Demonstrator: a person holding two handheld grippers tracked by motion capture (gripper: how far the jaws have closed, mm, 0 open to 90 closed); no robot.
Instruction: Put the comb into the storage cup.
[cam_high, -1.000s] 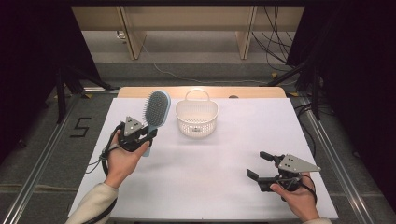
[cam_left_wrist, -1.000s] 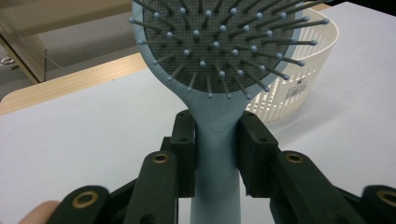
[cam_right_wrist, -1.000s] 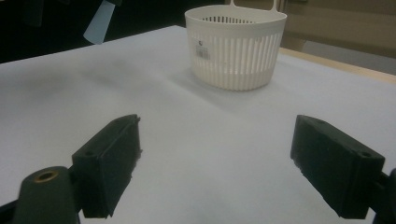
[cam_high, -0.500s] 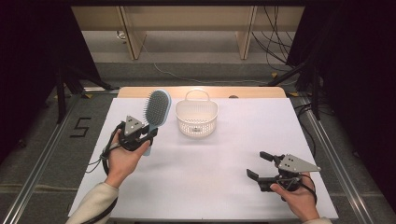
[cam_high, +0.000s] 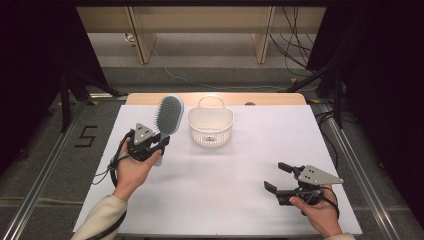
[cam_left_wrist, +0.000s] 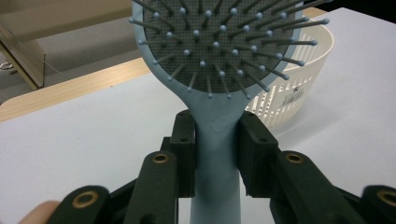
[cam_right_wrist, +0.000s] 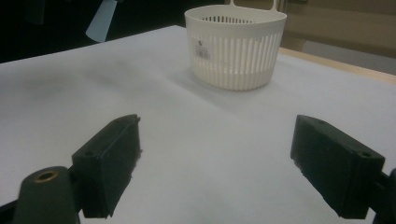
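A light blue hairbrush (cam_high: 169, 117) with a dark bristle pad is held above the white table (cam_high: 240, 200) at the left. My left gripper (cam_high: 159, 142) is shut on its handle (cam_left_wrist: 215, 154), bristle head (cam_left_wrist: 219, 42) up and pointing toward the far edge. A white slotted basket (cam_high: 210, 126) with a loop handle stands just right of the brush. Low over the table at the near right, my right gripper (cam_high: 277, 176) is open, with nothing between its jaws. Its own view looks toward the basket (cam_right_wrist: 236, 44).
A wooden strip (cam_high: 215, 98) runs along the table's far edge. Metal rails (cam_high: 350, 155) flank the table on both sides. Shelf legs and cables stand on the floor beyond. Bare white tabletop lies between the two hands.
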